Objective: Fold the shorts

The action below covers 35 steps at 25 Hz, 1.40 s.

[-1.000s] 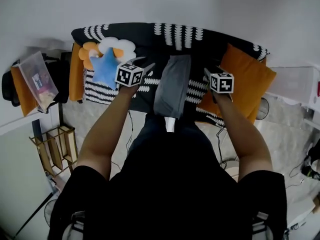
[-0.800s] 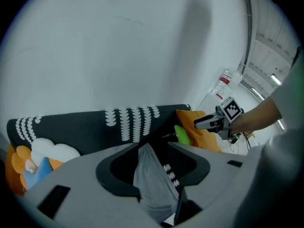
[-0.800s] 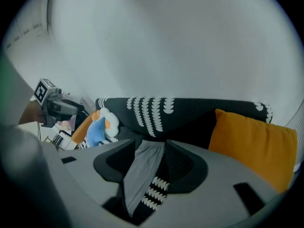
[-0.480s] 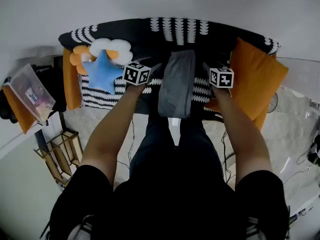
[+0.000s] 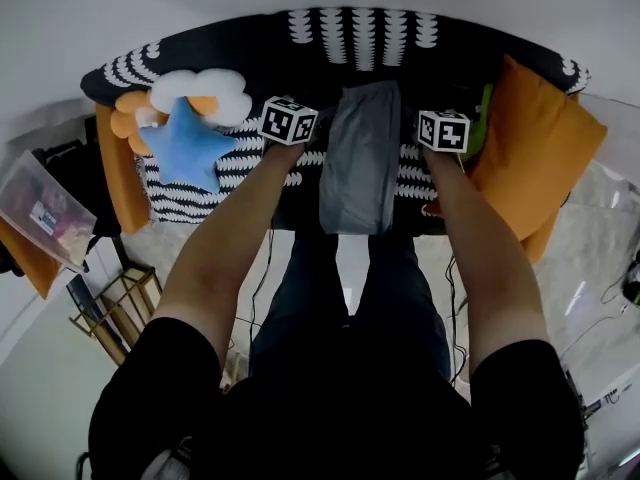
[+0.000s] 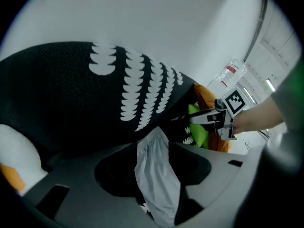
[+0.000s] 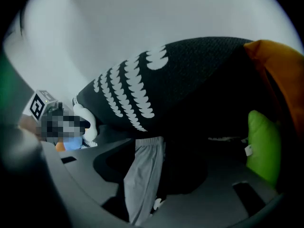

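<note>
The grey shorts, folded into a long narrow strip, lie on the black sofa cover with white scallop print; their near end reaches the seat's front edge. My left gripper is just left of the strip and my right gripper just right of it, neither touching it. In the left gripper view the jaws are opening, and the shorts lie beyond the gap with nothing pressed between them. The right gripper's jaws stand apart, with the shorts lying ahead of them.
A blue star plush and a white cloud plush sit on the sofa's left. An orange cushion and a green pillow lie at its right. A wooden rack stands on the floor at left.
Both grippers have sunk toward the sofa, one on each side of the shorts. The head view has tipped forward. The shorts have not moved.
</note>
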Each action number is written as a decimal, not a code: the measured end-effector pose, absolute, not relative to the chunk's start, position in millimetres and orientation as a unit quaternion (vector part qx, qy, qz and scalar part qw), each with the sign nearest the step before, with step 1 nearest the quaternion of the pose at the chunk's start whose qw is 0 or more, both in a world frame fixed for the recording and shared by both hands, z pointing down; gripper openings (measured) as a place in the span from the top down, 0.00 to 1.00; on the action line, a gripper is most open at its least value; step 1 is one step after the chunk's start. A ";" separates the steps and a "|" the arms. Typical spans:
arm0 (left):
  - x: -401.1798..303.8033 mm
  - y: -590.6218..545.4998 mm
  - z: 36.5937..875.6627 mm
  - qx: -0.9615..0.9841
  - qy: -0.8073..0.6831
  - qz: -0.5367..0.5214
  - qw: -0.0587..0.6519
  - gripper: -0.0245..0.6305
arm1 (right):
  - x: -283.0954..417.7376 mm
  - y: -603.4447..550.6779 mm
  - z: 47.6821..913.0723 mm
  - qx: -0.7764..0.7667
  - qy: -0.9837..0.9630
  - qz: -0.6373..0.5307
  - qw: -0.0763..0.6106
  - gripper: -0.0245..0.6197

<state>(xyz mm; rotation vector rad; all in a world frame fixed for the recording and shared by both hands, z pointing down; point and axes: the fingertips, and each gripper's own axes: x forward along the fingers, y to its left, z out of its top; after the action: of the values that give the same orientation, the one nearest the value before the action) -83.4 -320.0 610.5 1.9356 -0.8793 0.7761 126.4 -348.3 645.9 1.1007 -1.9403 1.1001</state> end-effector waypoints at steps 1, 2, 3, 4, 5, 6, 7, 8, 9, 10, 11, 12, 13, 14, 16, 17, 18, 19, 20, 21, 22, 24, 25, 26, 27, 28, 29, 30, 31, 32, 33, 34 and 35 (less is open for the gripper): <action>-81.0 -320.2 622.1 0.775 -0.346 0.313 0.427 0.62 | 123.1 -348.0 655.8 0.420 -0.736 0.422 0.322 0.64; -78.7 -320.6 633.4 0.776 -0.341 0.314 0.429 0.62 | 120.1 -348.0 665.0 0.420 -0.734 0.423 0.324 0.64; -77.0 -321.8 644.3 0.776 -0.337 0.313 0.432 0.62 | 117.4 -348.8 674.4 0.420 -0.733 0.424 0.327 0.64; -75.9 -323.7 655.0 0.775 -0.335 0.312 0.435 0.62 | 115.3 -350.2 684.3 0.419 -0.733 0.424 0.329 0.64; -75.2 -325.9 665.4 0.775 -0.334 0.311 0.438 0.62 | 113.9 -352.0 694.2 0.418 -0.732 0.423 0.332 0.63; -74.7 -327.9 675.7 0.775 -0.332 0.311 0.439 0.62 | 113.1 -354.0 703.9 0.417 -0.732 0.423 0.334 0.63; -73.9 -329.5 685.9 0.775 -0.330 0.311 0.441 0.61 | 112.9 -356.1 713.3 0.417 -0.731 0.424 0.335 0.63; -72.5 -330.5 696.3 0.775 -0.327 0.311 0.443 0.61 | 113.2 -358.2 722.5 0.417 -0.730 0.426 0.335 0.63; -70.6 -331.0 707.0 0.776 -0.322 0.311 0.445 0.61 | 113.5 -360.2 731.3 0.416 -0.728 0.429 0.335 0.63; -68.7 -331.0 717.9 0.776 -0.317 0.313 0.447 0.61 | 113.4 -362.1 739.6 0.415 -0.727 0.432 0.334 0.62; -67.1 -331.0 728.6 0.776 -0.312 0.315 0.448 0.61 | 112.5 -363.6 747.5 0.414 -0.727 0.437 0.331 0.62; -65.8 -331.8 738.6 0.777 -0.309 0.319 0.446 0.61 | 111.1 -365.0 755.1 0.412 -0.726 0.443 0.328 0.61; -64.2 -333.4 747.4 0.778 -0.308 0.320 0.444 0.61 | 109.8 -366.3 762.3 0.410 -0.725 0.449 0.324 0.61; -62.4 -335.2 754.8 0.779 -0.310 0.319 0.443 0.60 | 109.0 -367.4 769.1 0.409 -0.723 0.455 0.321 0.61; -59.6 -338.2 766.5 0.776 -0.319 0.310 0.446 0.60 | 107.4 -368.9 780.8 0.411 -0.720 0.462 0.317 0.61; -58.5 -340.0 771.3 0.775 -0.324 0.305 0.449 0.60 | 105.9 -370.1 785.8 0.412 -0.718 0.463 0.316 0.61; -57.2 -342.1 775.9 0.774 -0.326 0.300 0.452 0.60 | 104.2 -371.8 790.6 0.413 -0.716 0.464 0.318 0.61; -55.4 -344.0 780.5 0.774 -0.326 0.299 0.454 0.60 | 102.5 -373.4 795.4 0.415 -0.714 0.464 0.321 0.60; -53.1 -345.0 784.9 0.774 -0.323 0.299 0.456 0.60 | 101.1 -374.6 799.9 0.416 -0.711 0.466 0.325 0.60; -50.5 -345.4 789.1 0.774 -0.320 0.302 0.456 0.60 | 100.1 -375.5 803.8 0.417 -0.707 0.469 0.326 0.60; -47.8 -345.1 792.8 0.774 -0.318 0.304 0.456 0.60 | 99.7 -376.2 806.8 0.418 -0.703 0.474 0.326 0.60; -42.9 -343.9 798.5 0.773 -0.317 0.302 0.459 0.60 | 101.1 -376.5 810.0 0.421 -0.696 0.484 0.321 0.60; -41.7 -344.2 800.4 0.772 -0.320 0.295 0.463 0.60 | 101.9 -376.4 810.5 0.423 -0.694 0.489 0.318 0.60; -41.7 -345.3 801.7 0.770 -0.325 0.287 0.469 0.60 | 102.2 -376.7 810.3 0.425 -0.692 0.492 0.314 0.60; -42.5 -346.8 802.5 0.768 -0.329 0.280 0.472 0.60 | 101.6 -377.1 809.7 0.425 -0.693 0.493 0.310 0.60; -43.1 -347.8 802.9 0.768 -0.331 0.277 0.473 0.61 | 100.4 -377.0 808.6 0.424 -0.695 0.492 0.309 0.61; -43.1 -348.1 803.0 0.769 -0.331 0.275 0.473 0.61 | 98.7 -376.3 807.1 0.422 -0.698 0.490 0.309 0.62; -42.4 -347.7 802.7 0.770 -0.331 0.274 0.472 0.62 | 96.8 -375.0 805.9 0.419 -0.701 0.486 0.312 0.63; -41.5 -347.2 802.2 0.771 -0.329 0.272 0.472 0.63 | 95.0 -373.5 805.6 0.416 -0.702 0.484 0.315 0.64; -40.7 -346.9 801.7 0.773 -0.328 0.269 0.472 0.65 | 94.0 -372.4 806.3 0.416 -0.701 0.485 0.318 0.64; -40.1 -346.8 801.4 0.774 -0.326 0.267 0.473 0.66 | 93.7 -372.0 807.6 0.417 -0.697 0.490 0.318 0.65; -39.6 -346.8 801.4 0.774 -0.325 0.265 0.474 0.67 | 94.2 -372.0 809.0 0.419 -0.693 0.494 0.317 0.67; -39.0 -346.6 801.4 0.775 -0.323 0.264 0.475 0.68 | 95.2 -372.3 810.1 0.421 -0.689 0.498 0.316 0.69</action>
<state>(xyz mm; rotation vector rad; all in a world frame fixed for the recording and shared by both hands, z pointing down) -39.0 -346.6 801.4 1.8936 -0.7895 0.6467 95.2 -372.3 810.1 1.1090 -1.8141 1.3119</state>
